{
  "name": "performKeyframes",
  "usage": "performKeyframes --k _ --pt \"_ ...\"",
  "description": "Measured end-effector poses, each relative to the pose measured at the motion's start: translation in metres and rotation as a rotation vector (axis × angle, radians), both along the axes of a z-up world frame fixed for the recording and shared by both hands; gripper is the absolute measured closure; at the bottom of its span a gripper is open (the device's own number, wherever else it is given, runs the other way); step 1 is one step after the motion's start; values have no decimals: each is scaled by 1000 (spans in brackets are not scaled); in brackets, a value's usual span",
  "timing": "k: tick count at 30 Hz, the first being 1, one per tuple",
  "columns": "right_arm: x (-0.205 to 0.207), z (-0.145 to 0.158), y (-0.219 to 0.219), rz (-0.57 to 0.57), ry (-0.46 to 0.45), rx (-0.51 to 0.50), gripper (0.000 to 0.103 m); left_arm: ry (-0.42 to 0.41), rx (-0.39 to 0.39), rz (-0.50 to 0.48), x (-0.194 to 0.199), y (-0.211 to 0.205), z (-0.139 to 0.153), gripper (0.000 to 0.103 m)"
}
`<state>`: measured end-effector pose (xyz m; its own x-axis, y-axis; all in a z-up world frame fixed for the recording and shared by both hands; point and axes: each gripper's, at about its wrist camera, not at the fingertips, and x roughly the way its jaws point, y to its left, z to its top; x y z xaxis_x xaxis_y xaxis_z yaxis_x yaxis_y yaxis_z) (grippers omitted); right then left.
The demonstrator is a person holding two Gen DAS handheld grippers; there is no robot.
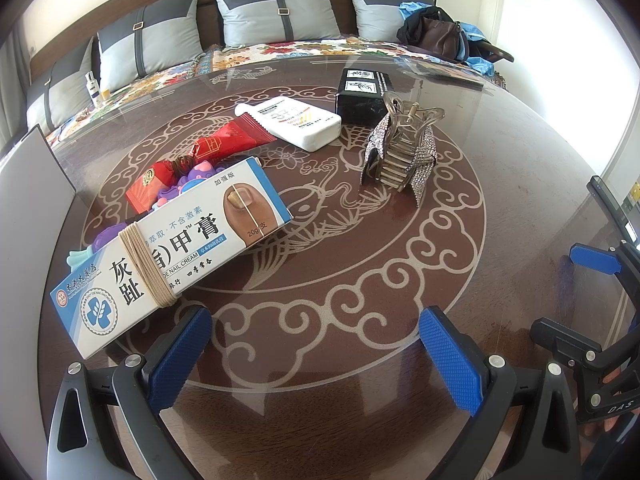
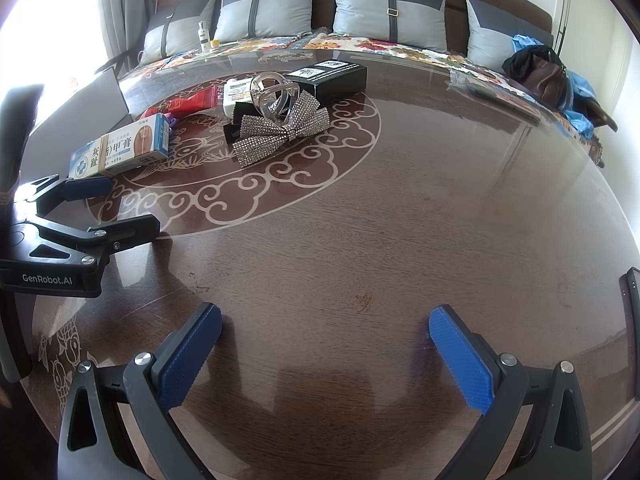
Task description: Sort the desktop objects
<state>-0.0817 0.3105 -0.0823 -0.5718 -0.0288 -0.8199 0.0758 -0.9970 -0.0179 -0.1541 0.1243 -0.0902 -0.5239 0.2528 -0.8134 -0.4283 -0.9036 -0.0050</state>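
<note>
A blue-and-white nail cream box (image 1: 172, 252) bound with rubber bands lies on the round table, just left of my open, empty left gripper (image 1: 316, 344); it also shows in the right wrist view (image 2: 124, 148). Behind it are purple and pink toys (image 1: 188, 184), a red packet (image 1: 224, 140), a white tube (image 1: 292, 122), a black box (image 1: 360, 96) and a rhinestone hair claw (image 1: 400, 152), which also shows in the right wrist view (image 2: 280, 120). My right gripper (image 2: 326, 344) is open and empty over bare table.
The glass-topped brown table (image 2: 400, 220) has a light swirl pattern. A grey laptop lid (image 1: 32, 200) stands at the left. A sofa with grey cushions (image 1: 276, 12), a small bottle (image 1: 93, 88) and a dark bag (image 1: 436, 34) are behind the table.
</note>
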Motion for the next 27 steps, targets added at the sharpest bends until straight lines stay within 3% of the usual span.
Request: performKeyframes --k 15,27 --pt "0 0 0 0 0 0 0 -2 4 -6 2 -1 0 0" --pt "0 0 0 0 0 0 0 -20 -8 -96 53 -22 1 0"
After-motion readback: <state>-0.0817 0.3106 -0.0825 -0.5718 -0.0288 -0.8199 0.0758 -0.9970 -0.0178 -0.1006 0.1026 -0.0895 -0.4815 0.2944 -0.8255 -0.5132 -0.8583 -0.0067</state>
